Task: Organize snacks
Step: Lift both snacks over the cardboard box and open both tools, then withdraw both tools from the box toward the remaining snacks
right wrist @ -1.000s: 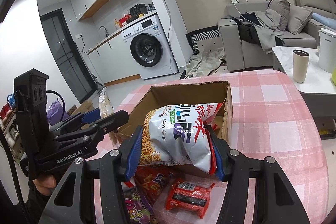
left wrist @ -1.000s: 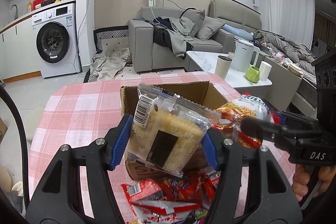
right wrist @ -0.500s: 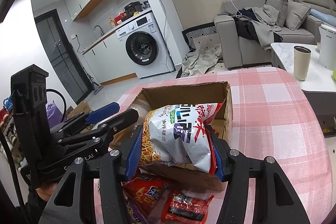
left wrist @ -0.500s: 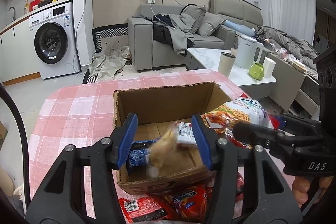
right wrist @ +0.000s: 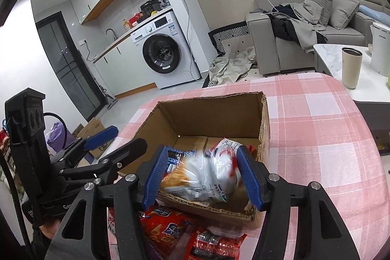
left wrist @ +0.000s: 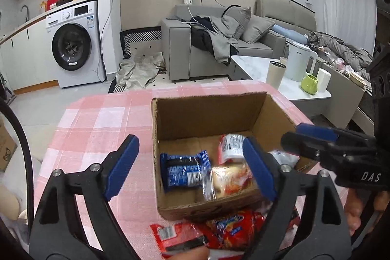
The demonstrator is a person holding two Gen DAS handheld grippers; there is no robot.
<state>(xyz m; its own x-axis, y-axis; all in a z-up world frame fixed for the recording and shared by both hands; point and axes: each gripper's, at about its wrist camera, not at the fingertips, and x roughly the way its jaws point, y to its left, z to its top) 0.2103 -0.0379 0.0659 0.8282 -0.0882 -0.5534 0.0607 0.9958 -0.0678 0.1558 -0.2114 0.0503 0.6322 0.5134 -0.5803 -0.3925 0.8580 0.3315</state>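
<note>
An open cardboard box [left wrist: 207, 106] [right wrist: 214, 113] stands on the pink checked table. In it lie a blue packet [left wrist: 185, 169], a white-and-red packet [left wrist: 230, 146] and the yellow cake packet [left wrist: 229, 178]. My left gripper [left wrist: 192, 167] is open and empty above the box's front left. My right gripper [right wrist: 203, 177] hangs over the box's front edge; the blurred white-and-orange chip bag [right wrist: 204, 177] sits between its blue pads [right wrist: 248, 177], which stand slightly apart from it. The right gripper also shows in the left wrist view [left wrist: 314, 138].
Several red snack packets [left wrist: 214, 233] [right wrist: 175, 233] lie on the table in front of the box. The table's edge curves at the right [right wrist: 360, 109]. A low white table with a beige cup [right wrist: 351, 67], kettle and green mug stands beyond it.
My left gripper let go of the yellow cake packet, which dropped into the box, and its jaws opened wide. My right gripper moved over the box, opened wider, and the chip bag is slipping down.
</note>
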